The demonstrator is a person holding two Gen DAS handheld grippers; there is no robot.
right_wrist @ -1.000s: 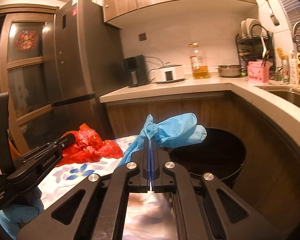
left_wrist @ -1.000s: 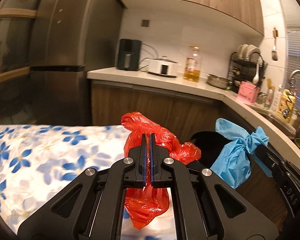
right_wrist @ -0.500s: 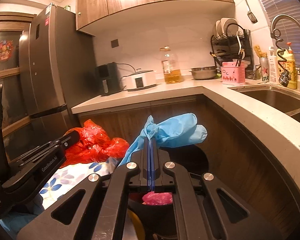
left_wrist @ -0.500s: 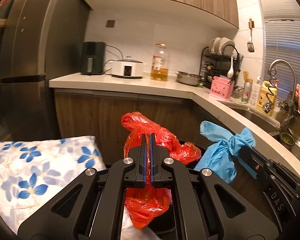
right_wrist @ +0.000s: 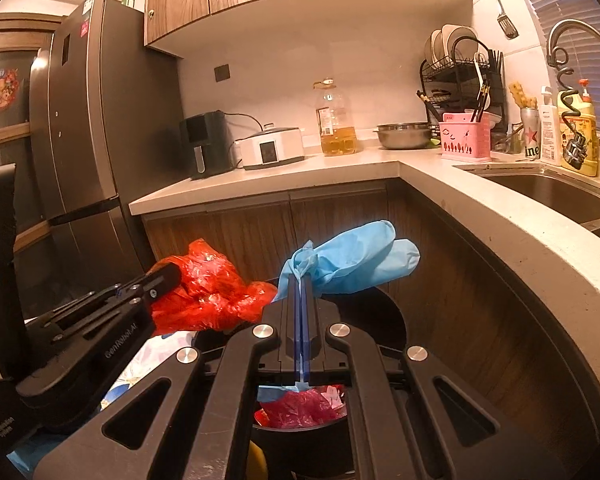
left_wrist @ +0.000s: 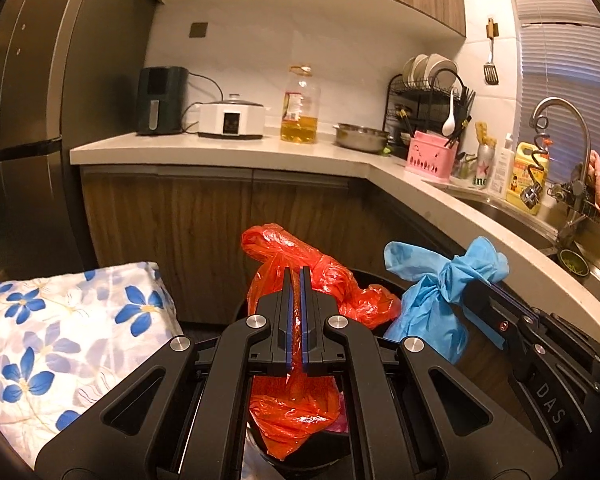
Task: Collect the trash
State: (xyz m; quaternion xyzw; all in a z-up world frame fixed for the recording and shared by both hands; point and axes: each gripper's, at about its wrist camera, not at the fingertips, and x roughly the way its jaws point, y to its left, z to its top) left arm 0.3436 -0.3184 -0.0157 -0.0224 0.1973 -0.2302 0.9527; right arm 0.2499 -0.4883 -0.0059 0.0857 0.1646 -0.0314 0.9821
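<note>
Red plastic bag (left_wrist: 324, 284), crumpled, is pinched between the pressed-together fingers of the left hand-held gripper (left_wrist: 296, 280) and hangs over the dark round bin (right_wrist: 392, 316) below the kitchen counter (left_wrist: 228, 150). Just beside it, the right hand-held gripper (right_wrist: 301, 284) clamps a knotted blue glove (right_wrist: 356, 258) above the same bin, where pink trash (right_wrist: 300, 408) already lies. A flower-print cloth (left_wrist: 60, 328) sits to the left.

A home kitchen: an L-shaped bench (left_wrist: 220, 148) over wood cabinets carries an air fryer (left_wrist: 162, 100), cooker (left_wrist: 232, 120) and oil bottle (left_wrist: 300, 106). A fridge (right_wrist: 88, 120) stands left; dish rack (left_wrist: 424, 92), sink (right_wrist: 548, 196) and tap (left_wrist: 560, 128) are right.
</note>
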